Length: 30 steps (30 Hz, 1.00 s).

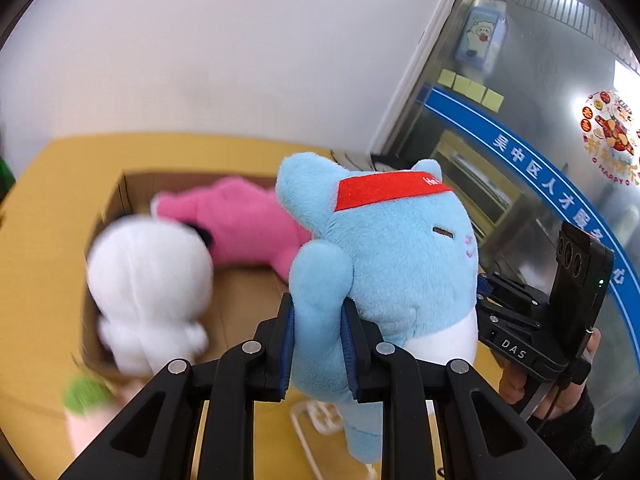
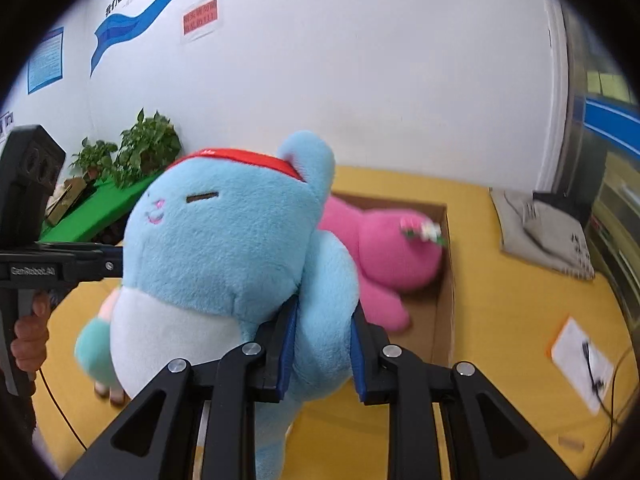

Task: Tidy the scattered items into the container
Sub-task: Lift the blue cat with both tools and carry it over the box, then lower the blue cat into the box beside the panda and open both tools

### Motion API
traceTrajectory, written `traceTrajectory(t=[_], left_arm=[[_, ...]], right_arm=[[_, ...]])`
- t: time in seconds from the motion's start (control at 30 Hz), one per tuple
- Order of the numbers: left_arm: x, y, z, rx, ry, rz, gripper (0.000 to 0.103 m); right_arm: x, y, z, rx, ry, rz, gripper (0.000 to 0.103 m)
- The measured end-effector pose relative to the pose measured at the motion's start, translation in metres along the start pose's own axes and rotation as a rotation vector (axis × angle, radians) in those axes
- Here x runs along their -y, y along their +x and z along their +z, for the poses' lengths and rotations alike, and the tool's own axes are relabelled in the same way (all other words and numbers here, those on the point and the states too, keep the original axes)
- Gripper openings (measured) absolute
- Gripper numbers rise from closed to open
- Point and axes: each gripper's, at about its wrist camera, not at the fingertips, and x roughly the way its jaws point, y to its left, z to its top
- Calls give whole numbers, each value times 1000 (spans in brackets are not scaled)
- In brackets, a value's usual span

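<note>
A light blue plush cat (image 1: 392, 248) with a red headband hangs in the air between both grippers. My left gripper (image 1: 318, 344) is shut on one of its arms. My right gripper (image 2: 322, 344) is shut on its other arm (image 2: 328, 292). Behind it an open cardboard box (image 1: 120, 196) stands on the yellow floor, also seen in the right wrist view (image 2: 444, 280). A pink plush (image 1: 244, 224) lies inside the box, also in the right wrist view (image 2: 384, 256). A white plush (image 1: 148, 280), blurred, is at the box's near left side.
A green-and-cream soft toy (image 1: 86, 394) lies on the floor by the box's near corner. A grey cushion (image 2: 544, 232) and a white paper with an orange edge (image 2: 580, 364) lie right of the box. Potted plants (image 2: 132, 152) stand on a green board at the left wall.
</note>
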Motion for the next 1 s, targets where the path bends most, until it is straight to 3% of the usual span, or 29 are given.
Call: traceTrajectory(t=[0.2,0.3,0.67,1.0], left_arm=[[-23,39,45,-5,36,71,22],[-42,65,55,-37,6,73,22],[-76,138,40,-143,-30,130,22],[-82,170,20,-199,12,212,21]], right_arm=[[17,53,33,12,54,5,22],[25,79,37,3,67,-5,23],[41,160,9,-127,119,-23,22],[36,193,-21,-248,102,-30,22]])
